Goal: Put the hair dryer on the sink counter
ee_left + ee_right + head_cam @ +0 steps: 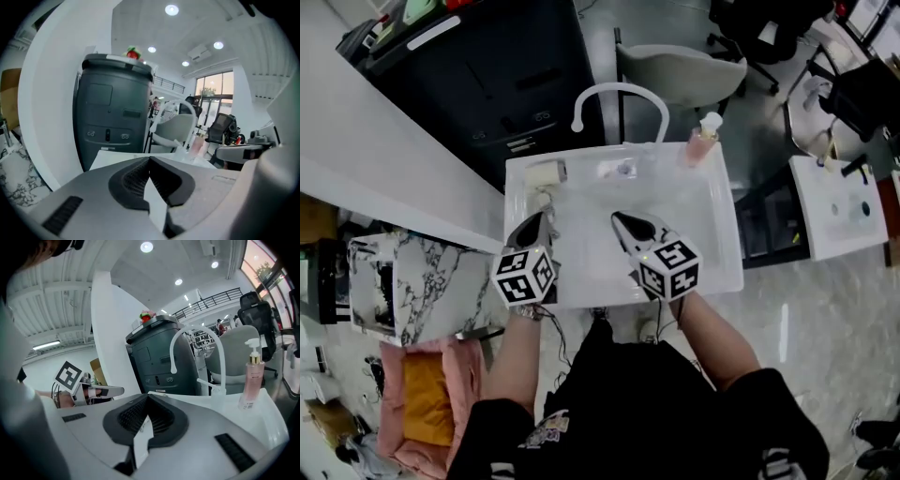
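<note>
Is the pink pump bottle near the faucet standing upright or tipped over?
Upright. The pink pump bottle stands on its base on the white sink counter, with the pump head on top.

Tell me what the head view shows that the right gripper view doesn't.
Only the head view shows the cream hair dryer lying at the far left corner of the sink counter, the marble-patterned stand and the pink basket on the floor. Only the right gripper view shows the ceiling lights and a balcony railing. Both show the white faucet, the pink pump bottle, the dark cabinet and the left gripper.
</note>
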The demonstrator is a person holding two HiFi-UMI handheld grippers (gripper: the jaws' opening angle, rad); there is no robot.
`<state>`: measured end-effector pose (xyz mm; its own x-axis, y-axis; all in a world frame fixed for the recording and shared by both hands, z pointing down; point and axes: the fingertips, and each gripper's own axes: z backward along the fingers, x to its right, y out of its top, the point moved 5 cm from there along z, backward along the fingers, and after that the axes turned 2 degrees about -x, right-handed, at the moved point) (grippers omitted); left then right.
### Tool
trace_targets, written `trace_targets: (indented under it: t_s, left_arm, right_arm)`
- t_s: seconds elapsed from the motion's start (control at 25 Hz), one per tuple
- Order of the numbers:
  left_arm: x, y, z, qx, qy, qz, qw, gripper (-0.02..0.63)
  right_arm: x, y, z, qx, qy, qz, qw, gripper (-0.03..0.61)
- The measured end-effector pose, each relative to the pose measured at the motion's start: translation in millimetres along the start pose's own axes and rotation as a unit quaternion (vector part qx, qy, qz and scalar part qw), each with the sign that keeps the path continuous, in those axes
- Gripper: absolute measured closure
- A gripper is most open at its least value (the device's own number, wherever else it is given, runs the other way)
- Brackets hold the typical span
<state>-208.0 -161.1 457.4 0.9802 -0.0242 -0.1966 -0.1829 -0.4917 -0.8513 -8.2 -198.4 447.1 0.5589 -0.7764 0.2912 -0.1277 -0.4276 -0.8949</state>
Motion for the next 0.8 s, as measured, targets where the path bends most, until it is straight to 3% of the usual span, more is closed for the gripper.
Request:
trace_targets:
  t_s: [0.2, 0.44, 0.8]
  left_arm:
    - [64.3, 3.6, 59.5, 0.046, -0.011, -0.010, 0.9988, 0.611]
    - [128.0, -17.4, 118.5, 0.081, -0.020, -0.032, 0.9960, 0.611]
    - [132.1, -51.2, 186.6, 0.081, 0.027, -0.029, 0.9959, 0.611]
  right_arm:
    - [-4.4, 6.2, 60.8, 0.020, 0.025, 0.022, 0.999, 0.581]
    - [-8.2, 7.1, 120.1, 0.041, 0.052, 0.040, 0.997, 0.581]
    - [-40.7, -10.1, 132.2, 0.038, 0.099, 0.030, 0.994, 0.581]
